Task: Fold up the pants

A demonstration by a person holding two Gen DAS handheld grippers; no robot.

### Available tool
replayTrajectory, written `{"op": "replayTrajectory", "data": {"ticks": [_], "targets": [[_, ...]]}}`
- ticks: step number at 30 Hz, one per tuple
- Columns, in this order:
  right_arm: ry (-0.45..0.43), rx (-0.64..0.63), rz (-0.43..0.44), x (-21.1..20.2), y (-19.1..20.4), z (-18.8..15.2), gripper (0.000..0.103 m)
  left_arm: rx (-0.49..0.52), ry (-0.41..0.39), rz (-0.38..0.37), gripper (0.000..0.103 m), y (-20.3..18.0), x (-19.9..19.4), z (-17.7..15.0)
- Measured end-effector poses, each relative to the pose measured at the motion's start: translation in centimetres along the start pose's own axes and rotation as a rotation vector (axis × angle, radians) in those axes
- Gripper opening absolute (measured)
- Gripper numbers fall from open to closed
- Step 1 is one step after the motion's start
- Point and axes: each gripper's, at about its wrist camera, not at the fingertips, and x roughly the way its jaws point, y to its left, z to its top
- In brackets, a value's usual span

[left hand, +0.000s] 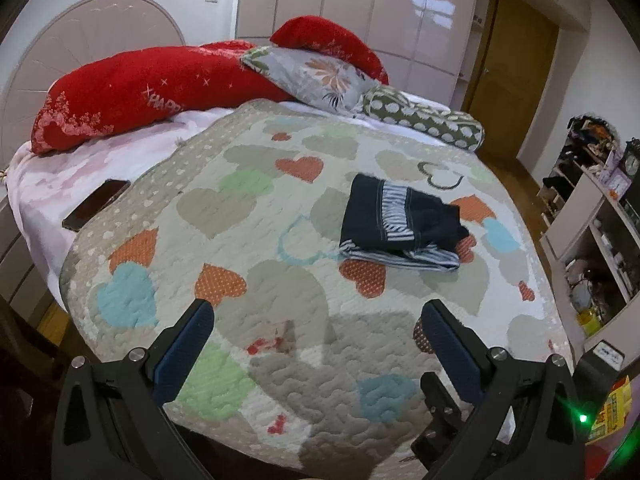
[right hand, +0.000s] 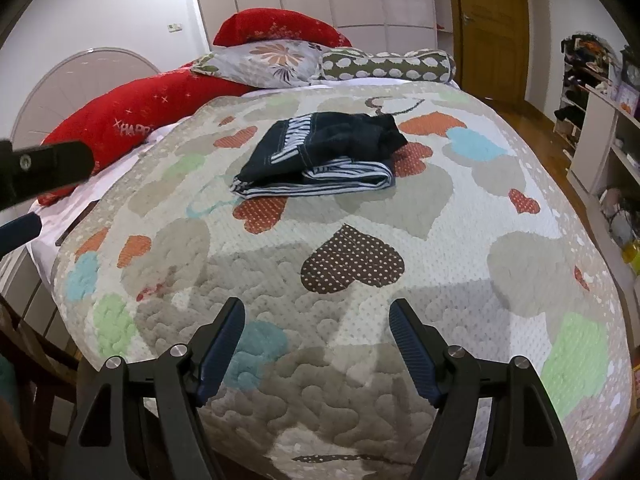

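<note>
A bed [left hand: 36,184] fills both views, most of it covered by a quilt [left hand: 248,240] printed with hearts in orange, green, blue and grey. Behind it stands a glossy wardrobe [left hand: 360,8], with a wooden door [left hand: 516,80] to its right and open shelving [left hand: 600,216] along the right wall. At the head of the bed lie 2 red pillows [left hand: 132,88], a floral pillow [left hand: 316,76] and a spotted bolster [left hand: 428,120].

The pants [left hand: 400,220] (dark denim with a striped lining showing at the edges) sit folded into a compact stack on the quilt, toward the far right part of the bed in the left wrist view, well apart from both grippers. In the right wrist view the same stack [right hand: 320,152] lies ahead and slightly left of centre.

A dark phone [left hand: 96,204] rests on the pale sheet at the left edge of the bed.

The left gripper [left hand: 316,312] hangs over the near quilt, jaws wide apart with nothing between them. The right gripper [right hand: 316,312] does likewise, jaws spread and empty.
</note>
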Motion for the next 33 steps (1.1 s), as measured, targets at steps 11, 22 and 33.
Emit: {"op": "replayTrajectory", "data": {"ticks": [11,22,33], "targets": [[0.032,-0.002,-0.013,0.9,-0.2,-0.2,0.079,-0.015,0.042,-0.002,0.103,0.3,1.0,-0.4],[0.050,-0.005,-0.021,1.4,-0.2,-0.5,0.079,-0.023,0.083,-0.023,0.103,0.3,1.8,-1.0],[0.063,-0.015,-0.020,1.8,0.1,-0.7,0.079,-0.026,0.096,-0.035,0.103,0.4,2.3,-1.1]]}}
